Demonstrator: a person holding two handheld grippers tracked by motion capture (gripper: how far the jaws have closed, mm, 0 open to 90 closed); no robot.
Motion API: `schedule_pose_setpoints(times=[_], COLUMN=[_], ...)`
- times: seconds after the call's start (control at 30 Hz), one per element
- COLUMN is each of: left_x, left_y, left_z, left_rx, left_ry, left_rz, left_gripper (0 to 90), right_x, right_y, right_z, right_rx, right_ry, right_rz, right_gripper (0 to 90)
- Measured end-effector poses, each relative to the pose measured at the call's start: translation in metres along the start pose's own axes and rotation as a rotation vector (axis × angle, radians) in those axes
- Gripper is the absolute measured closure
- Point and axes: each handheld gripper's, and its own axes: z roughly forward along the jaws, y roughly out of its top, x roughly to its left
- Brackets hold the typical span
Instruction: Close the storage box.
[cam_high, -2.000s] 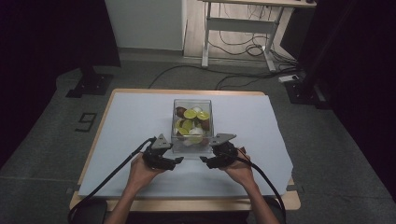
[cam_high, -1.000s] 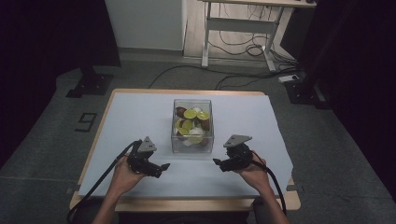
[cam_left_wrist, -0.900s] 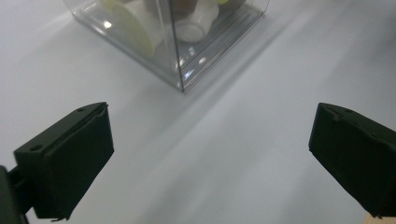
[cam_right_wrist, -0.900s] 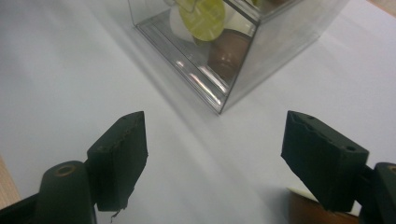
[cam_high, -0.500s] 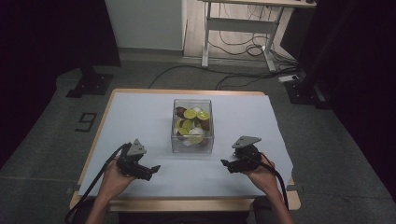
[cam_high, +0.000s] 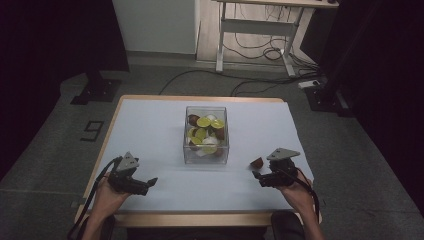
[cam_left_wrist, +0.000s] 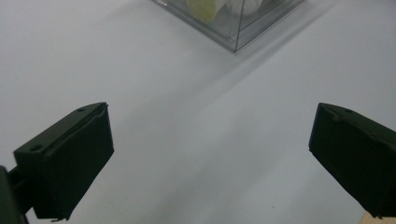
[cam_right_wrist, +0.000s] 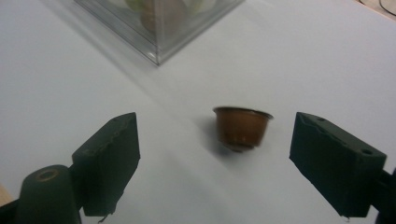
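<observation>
The step in hand looks like taking pods out of the box (cam_high: 206, 134) and setting them on the bench (cam_high: 150, 130): 1 brown pod (cam_high: 257, 162) now stands alone on the white surface, right of the box and just ahead of the right claw (cam_high: 256, 174). In the right gripper view the pod (cam_right_wrist: 243, 127) sits past the jaw tips, a little right of centre, and neither pad touches it; that claw is released, its jaws have just been opening, and nothing lies between them. The left claw (cam_high: 152, 180) is also released and empty, hovering low over bare bench well left of the box, whose near corner (cam_left_wrist: 233, 28) shows at the top of the left gripper view. The pod rests on its narrow end with the wide rim up, so its axis runs vertically; it appears upright, perhaps slightly tilted, though blur makes that hard to judge. The next move probably calls for reaching back over the box's open top for another pod, green or brown, coming down steeply enough to clear the clear walls.
</observation>
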Motion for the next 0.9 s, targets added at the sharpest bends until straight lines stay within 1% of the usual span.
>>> schedule_pose_setpoints(times=[0.1,0.13,0.23,0.33,0.47,0.5,0.53,0.57,0.6,0.63,0.67,0.77,0.83,0.87,0.9], left_x=[0.002,0.003,0.005,0.009,0.012,0.014,0.015,0.016,0.019,0.019,0.02,0.022,0.022,0.022,0.022], left_y=[-0.004,-0.008,-0.012,-0.021,-0.026,-0.028,-0.03,-0.032,-0.036,-0.036,-0.039,-0.044,-0.046,-0.047,-0.048], left_z=[0.0,0.001,0.002,0.007,0.012,0.013,0.015,0.016,0.019,0.019,0.023,0.027,0.029,0.031,0.033], left_rx=[0.002,0.007,0.013,0.028,0.045,0.047,0.048,0.051,0.064,0.064,0.08,0.096,0.104,0.116,0.123], left_ry=[0.01,0.019,0.024,0.039,0.044,0.047,0.045,0.042,0.043,0.043,0.044,0.04,0.041,0.047,0.046], left_rz=[-0.002,-0.005,-0.012,-0.021,-0.033,-0.034,-0.042,-0.05,-0.057,-0.057,-0.061,-0.069,-0.067,-0.064,-0.064], left_gripper=[0.0,0.0,0.0,0.0,0.0,0.0,0.0,0.0,0.0,0.0,0.0,0.0,0.0,0.0,0.0], right_x=[-0.003,-0.006,-0.01,-0.014,-0.017,-0.017,-0.018,-0.019,-0.019,-0.019,-0.019,-0.019,-0.019,-0.018,-0.018], right_y=[-0.003,-0.007,-0.014,-0.02,-0.029,-0.029,-0.031,-0.036,-0.038,-0.04,-0.042,-0.048,-0.05,-0.054,-0.054], right_z=[-0.001,-0.001,0.0,0.004,0.014,0.014,0.018,0.025,0.027,0.031,0.034,0.042,0.045,0.05,0.05], right_rx=[0.006,0.014,0.018,0.029,0.058,0.058,0.065,0.073,0.073,0.077,0.081,0.082,0.083,0.09,0.09], right_ry=[-0.011,-0.024,-0.034,-0.047,-0.054,-0.054,-0.057,-0.058,-0.062,-0.06,-0.062,-0.065,-0.066,-0.075,-0.075], right_rz=[0.007,0.014,0.039,0.063,0.099,0.099,0.106,0.117,0.12,0.125,0.132,0.141,0.14,0.129,0.129], right_gripper=[14.4,13.7,13.1,10.9,5.3,5.3,3.8,2.7,2.5,2.2,2.0,1.8,1.6,1.3,1.3])
